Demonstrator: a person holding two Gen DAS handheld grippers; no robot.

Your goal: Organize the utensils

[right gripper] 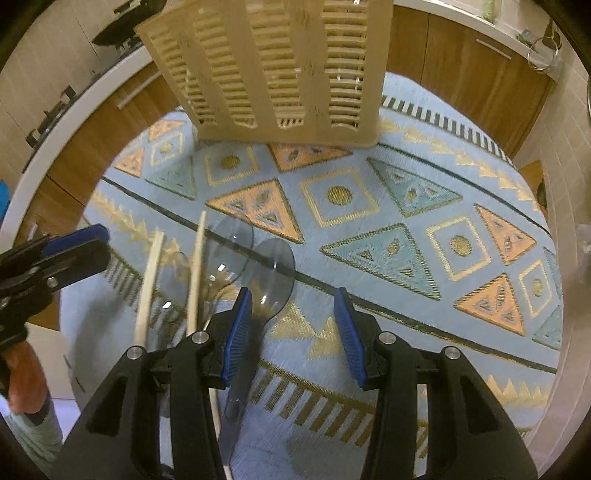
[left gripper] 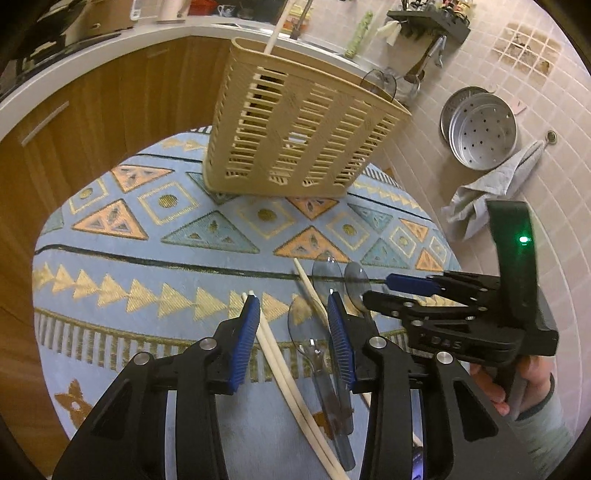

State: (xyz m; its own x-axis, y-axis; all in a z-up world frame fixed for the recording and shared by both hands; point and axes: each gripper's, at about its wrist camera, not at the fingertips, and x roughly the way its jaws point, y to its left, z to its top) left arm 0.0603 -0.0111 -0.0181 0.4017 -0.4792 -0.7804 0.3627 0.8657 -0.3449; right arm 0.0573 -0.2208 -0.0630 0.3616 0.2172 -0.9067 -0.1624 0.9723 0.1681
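Note:
A beige slotted utensil holder stands on the far side of the patterned table; it also shows in the right wrist view. One pale chopstick stands in it. Clear plastic spoons and pale chopsticks lie on the cloth near me. My left gripper is open above a chopstick and a spoon. My right gripper is open over a clear spoon, with other spoons and chopsticks to its left. The right gripper also shows in the left wrist view.
The table wears a blue cloth with orange and gold shapes. A tiled wall on the right holds metal steamer trays and a grey towel. Wooden cabinets under a white counter run behind the table.

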